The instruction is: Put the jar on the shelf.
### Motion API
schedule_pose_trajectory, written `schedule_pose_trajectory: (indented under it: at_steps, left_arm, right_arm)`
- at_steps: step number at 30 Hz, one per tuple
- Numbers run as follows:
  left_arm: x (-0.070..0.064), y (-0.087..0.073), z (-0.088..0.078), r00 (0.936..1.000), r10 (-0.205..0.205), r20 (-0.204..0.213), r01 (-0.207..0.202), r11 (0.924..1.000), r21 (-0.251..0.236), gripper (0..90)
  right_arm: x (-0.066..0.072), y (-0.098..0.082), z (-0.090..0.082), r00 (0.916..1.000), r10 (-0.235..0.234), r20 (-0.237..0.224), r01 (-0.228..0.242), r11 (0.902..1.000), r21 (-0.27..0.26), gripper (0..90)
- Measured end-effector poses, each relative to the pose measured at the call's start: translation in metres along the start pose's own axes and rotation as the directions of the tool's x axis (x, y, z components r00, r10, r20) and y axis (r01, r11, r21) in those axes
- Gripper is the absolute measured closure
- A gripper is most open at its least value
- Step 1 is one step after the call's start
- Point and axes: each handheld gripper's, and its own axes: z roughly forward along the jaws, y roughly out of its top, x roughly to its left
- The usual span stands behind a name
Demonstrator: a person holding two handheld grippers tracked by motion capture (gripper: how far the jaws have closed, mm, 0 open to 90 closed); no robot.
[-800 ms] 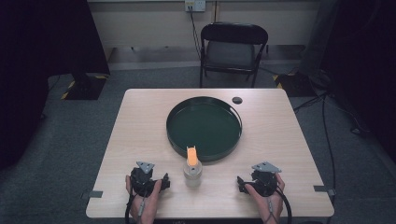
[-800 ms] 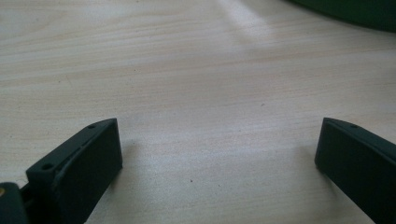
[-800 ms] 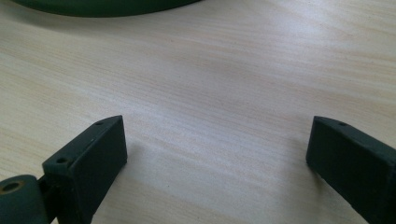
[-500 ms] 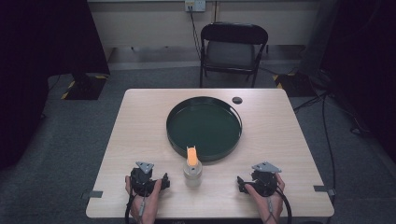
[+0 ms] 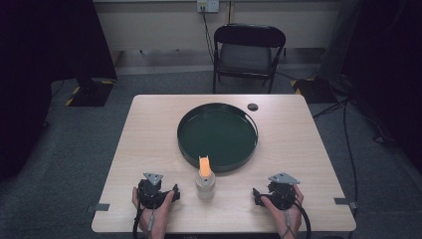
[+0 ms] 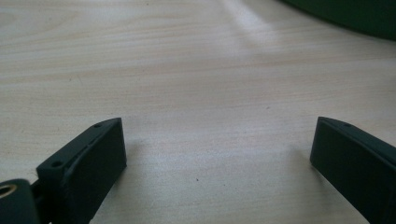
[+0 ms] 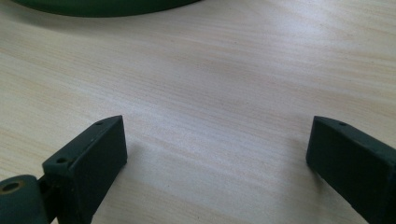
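A small pale bottle (image 5: 205,184) with an orange top stands upright near the table's front edge, just in front of a round dark green tray (image 5: 217,135). My left gripper (image 5: 175,189) rests on the table left of the bottle, held in a hand, jaws wide apart with bare wood between them (image 6: 217,156). My right gripper (image 5: 256,194) rests to the right of the bottle, also open and empty (image 7: 217,154). The tray's rim (image 6: 355,18) crosses the top right of the left gripper view, and the tray's edge (image 7: 107,7) runs along the top of the right gripper view.
A small black disc (image 5: 253,106) lies on the light wooden table (image 5: 149,139) behind the tray's right side. A black folding chair (image 5: 247,55) stands beyond the table's far edge. Cables (image 5: 348,144) trail across the grey floor at right.
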Motion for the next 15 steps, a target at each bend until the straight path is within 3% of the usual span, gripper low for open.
schedule_pose_trajectory:
  at_steps: [6,10,15]
  left_arm:
    - [0.0,0.0,-0.003,0.9998,0.009,0.015,-0.009,0.9999,-0.014,4.3]
    - [-0.002,0.001,-0.008,0.9996,0.021,0.021,-0.02,0.9978,-0.064,5.6]
    - [-0.005,0.001,-0.013,0.9985,0.027,0.048,-0.023,0.996,-0.087,5.7]
  right_arm:
    - [0.0,0.0,0.0,1.0,0.0,0.0,0.0,1.0,0.0,4.4]
    - [0.0,0.0,0.0,1.0,0.0,0.0,0.0,1.0,0.0,4.4]
    - [0.0,0.0,0.0,1.0,0.0,0.0,0.0,1.0,0.0,4.4]
